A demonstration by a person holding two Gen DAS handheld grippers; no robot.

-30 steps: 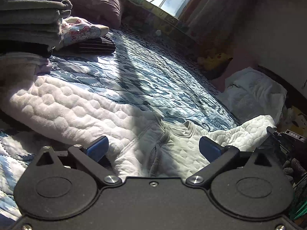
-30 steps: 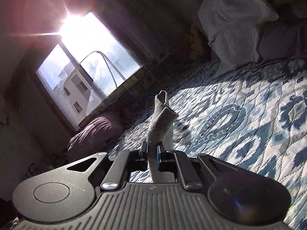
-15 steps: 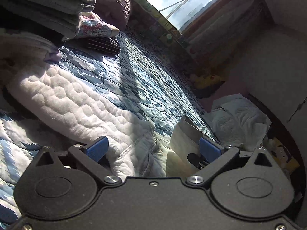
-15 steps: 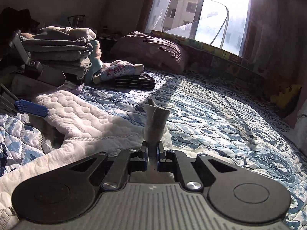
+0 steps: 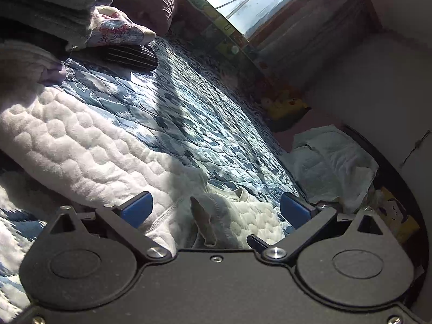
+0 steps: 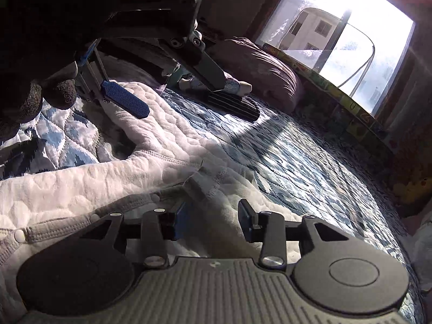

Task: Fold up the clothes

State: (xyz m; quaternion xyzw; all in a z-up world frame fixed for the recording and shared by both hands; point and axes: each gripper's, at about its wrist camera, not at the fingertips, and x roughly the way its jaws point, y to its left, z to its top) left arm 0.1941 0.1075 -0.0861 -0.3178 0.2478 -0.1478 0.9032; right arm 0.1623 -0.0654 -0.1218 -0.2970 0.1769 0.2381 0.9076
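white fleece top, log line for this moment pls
left gripper: open, over white fleece top | right gripper: open, over cuff | top lies on bed quilt

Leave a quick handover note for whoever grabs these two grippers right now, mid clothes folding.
Left gripper: open, low over the white quilted garment, gripping nothing.
Right gripper: open, over the garment's cuffed sleeve end, which lies folded in on the body.
Garment lies on the blue patterned bedspread; folded clothes stack sits at the bed's far end.
Left: remaining folds, then probably stack it.
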